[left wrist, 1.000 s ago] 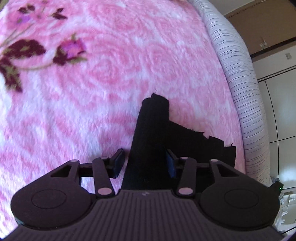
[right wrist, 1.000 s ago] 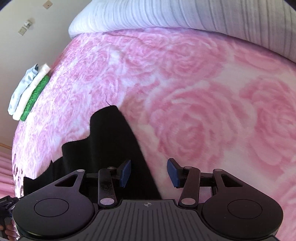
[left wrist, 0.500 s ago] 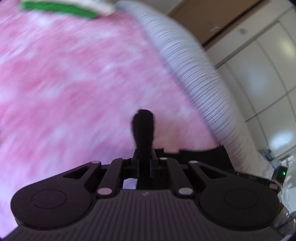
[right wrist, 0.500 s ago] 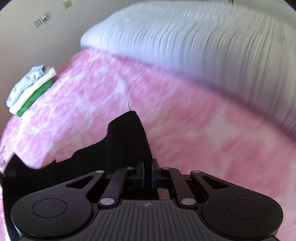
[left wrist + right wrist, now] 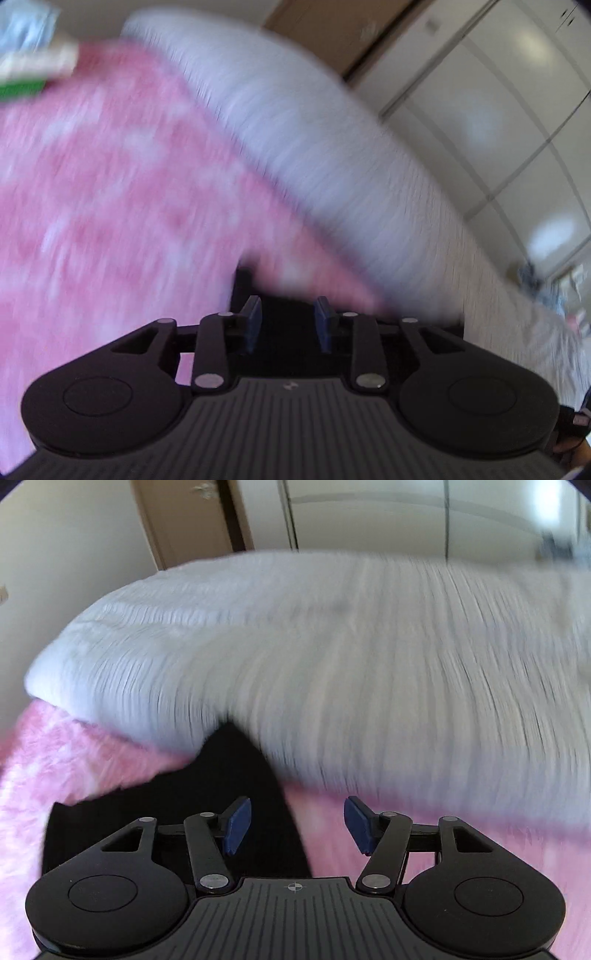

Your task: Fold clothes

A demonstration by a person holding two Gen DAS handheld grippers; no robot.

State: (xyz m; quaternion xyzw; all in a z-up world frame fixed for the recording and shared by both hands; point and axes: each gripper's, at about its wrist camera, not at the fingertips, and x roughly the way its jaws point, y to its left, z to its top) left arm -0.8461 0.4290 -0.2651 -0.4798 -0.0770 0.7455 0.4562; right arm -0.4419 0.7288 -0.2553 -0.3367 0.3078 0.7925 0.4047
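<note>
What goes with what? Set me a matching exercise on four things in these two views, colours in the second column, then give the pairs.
Things:
1. garment
2. blanket
3. ribbed bedding
4. pads of the right hand-held gripper

Colours:
A. pale grey-white
B. blue
C. black
D. pink

Pairs: 1-C, 2-D, 3-A, 4-B

no readable text, label, brand or number anywhere in either blurred wrist view
</note>
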